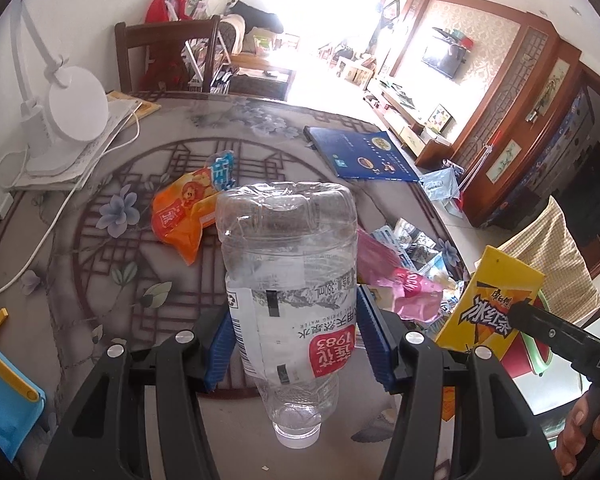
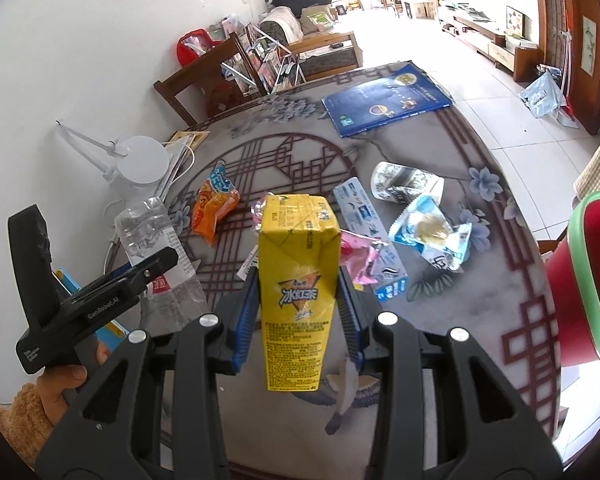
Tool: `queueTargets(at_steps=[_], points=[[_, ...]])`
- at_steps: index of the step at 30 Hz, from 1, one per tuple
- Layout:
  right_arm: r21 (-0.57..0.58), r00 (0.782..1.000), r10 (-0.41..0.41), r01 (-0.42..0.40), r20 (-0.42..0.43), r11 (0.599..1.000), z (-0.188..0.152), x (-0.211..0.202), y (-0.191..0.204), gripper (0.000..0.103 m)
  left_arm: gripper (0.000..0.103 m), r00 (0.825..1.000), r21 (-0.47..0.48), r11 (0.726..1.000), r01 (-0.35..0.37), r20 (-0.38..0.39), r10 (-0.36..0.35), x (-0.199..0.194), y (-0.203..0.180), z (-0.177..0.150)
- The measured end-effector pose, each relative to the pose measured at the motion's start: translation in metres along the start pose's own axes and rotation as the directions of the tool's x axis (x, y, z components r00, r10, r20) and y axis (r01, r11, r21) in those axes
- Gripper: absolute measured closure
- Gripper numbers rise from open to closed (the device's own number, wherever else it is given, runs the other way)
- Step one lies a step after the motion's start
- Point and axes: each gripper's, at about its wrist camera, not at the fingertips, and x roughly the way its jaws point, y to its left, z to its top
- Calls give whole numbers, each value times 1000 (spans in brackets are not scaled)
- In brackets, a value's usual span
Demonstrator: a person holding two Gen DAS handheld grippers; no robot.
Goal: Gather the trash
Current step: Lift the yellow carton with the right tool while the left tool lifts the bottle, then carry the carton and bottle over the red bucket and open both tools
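The left gripper (image 1: pixel 296 344) had its jaws clamped across the middle of an empty plastic bottle (image 1: pixel 288 280), which hung cap-down above the counter (image 1: pixel 100 280). Gripping it at the labelled waist likely kept the light, crushable body from slipping. The right gripper (image 2: pixel 298 312) had its jaws closed on a yellow drink carton (image 2: pixel 296 288), held upright by its narrow sides, lifted clear of the counter. With 1 item in each gripper, the person appeared to be carrying 2 pieces of trash at once, probably toward the red bin (image 2: pixel 584 280) with the green rim that stood at the counter's right edge.

More trash lay on the patterned counter: an orange snack bag (image 2: pixel 214 208) near the white lamp (image 2: pixel 142 160), a pink wrapper (image 2: pixel 360 260) just behind the carton, a pale blue wrapper (image 2: pixel 432 236) beside a crumpled paper cup (image 2: pixel 404 182), and a flat blue-and-white packet (image 2: pixel 370 240). A blue booklet (image 2: pixel 384 100) rested at the far edge, seemingly not trash. Judging by the litter still scattered, the collecting was only partly done.
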Motion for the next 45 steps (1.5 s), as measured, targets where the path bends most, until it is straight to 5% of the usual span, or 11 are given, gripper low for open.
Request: queueTargets(at_steps=[29,45], points=[[29,1000,11,-12,16,1000,10,-46,-118,66,50,1000,56,998,0,-14,1,18,-127,-19],[195,986,-109,83,130,977,0,-126,-238,66,50,982,218,958,189,-72,-177,47,-272,-17]])
